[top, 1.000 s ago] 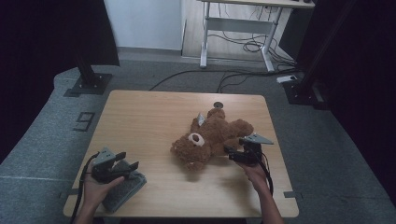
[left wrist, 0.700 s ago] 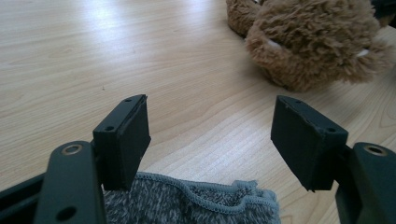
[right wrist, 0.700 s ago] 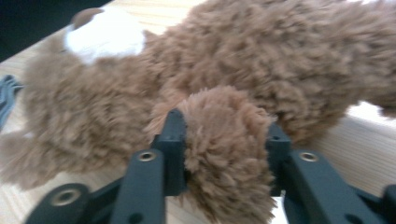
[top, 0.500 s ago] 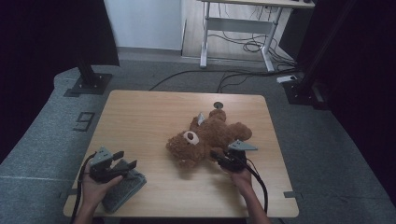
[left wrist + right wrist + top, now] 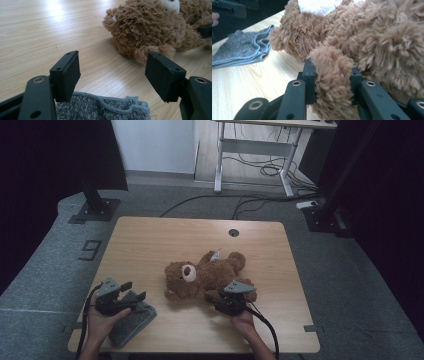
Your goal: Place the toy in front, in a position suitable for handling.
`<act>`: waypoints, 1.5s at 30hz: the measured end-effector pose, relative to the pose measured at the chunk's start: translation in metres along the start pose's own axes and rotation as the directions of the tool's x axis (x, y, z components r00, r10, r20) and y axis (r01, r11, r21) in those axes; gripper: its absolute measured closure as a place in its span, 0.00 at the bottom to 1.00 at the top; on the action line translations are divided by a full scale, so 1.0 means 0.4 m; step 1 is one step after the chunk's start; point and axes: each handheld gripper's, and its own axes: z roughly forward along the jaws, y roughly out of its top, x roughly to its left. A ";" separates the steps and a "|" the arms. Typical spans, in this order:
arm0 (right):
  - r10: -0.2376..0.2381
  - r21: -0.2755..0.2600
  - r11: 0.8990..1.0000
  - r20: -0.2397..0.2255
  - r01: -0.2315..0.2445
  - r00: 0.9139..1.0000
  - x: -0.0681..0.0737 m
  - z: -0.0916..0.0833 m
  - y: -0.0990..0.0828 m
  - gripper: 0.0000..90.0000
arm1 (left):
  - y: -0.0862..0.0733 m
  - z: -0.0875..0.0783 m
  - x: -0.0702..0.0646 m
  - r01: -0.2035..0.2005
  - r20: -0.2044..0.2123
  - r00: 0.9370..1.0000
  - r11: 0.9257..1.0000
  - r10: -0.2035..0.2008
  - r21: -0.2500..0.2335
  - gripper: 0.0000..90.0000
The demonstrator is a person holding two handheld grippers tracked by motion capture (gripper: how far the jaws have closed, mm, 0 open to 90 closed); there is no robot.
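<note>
1. Nearest to the person, at the near left corner of the table [image 5: 150, 235], the left gripper [image 5: 131, 296] hovers just above a folded grey towel [image 5: 131, 322]. Its jaws stand wide apart and grasp nothing; in the left gripper view the towel's edge [image 5: 105, 108] lies below and between them.
2. A little farther, on the near right, the right gripper [image 5: 212, 298] is clenched on a limb of the teddy bear [image 5: 207, 272]. In the right gripper view the furry limb [image 5: 333, 82] is squeezed between the two jaws, which have just been closing on it.
3. The relation that matters: the bear lies far and left of the right gripper, in the middle of the table. Its long axis runs slanted, with the head [image 5: 182, 275] toward the near left and the legs toward the far right.
4. The right hand is clearly the nearer one, already touching the bear. The left gripper is well apart from it; the bear's head [image 5: 147, 27] lies to its far right.
5. I judge that the next move is a pull or lift of the bear by this limb.
</note>
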 end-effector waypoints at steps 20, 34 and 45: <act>-0.046 -0.017 0.999 0.009 0.046 0.999 0.036 0.029 0.006 0.71 | 0.000 -0.006 0.006 0.006 -0.004 1.000 1.000 -0.006 -0.007 0.31; -0.033 -0.104 0.994 0.043 0.037 0.999 0.026 -0.091 0.036 0.36 | 0.004 -0.018 0.011 0.004 -0.016 1.000 1.000 -0.004 -0.020 0.31; 0.014 -0.144 0.989 0.200 0.015 0.980 -0.068 -0.170 0.055 0.31 | 0.014 -0.023 0.006 0.010 -0.010 1.000 1.000 -0.010 -0.022 0.29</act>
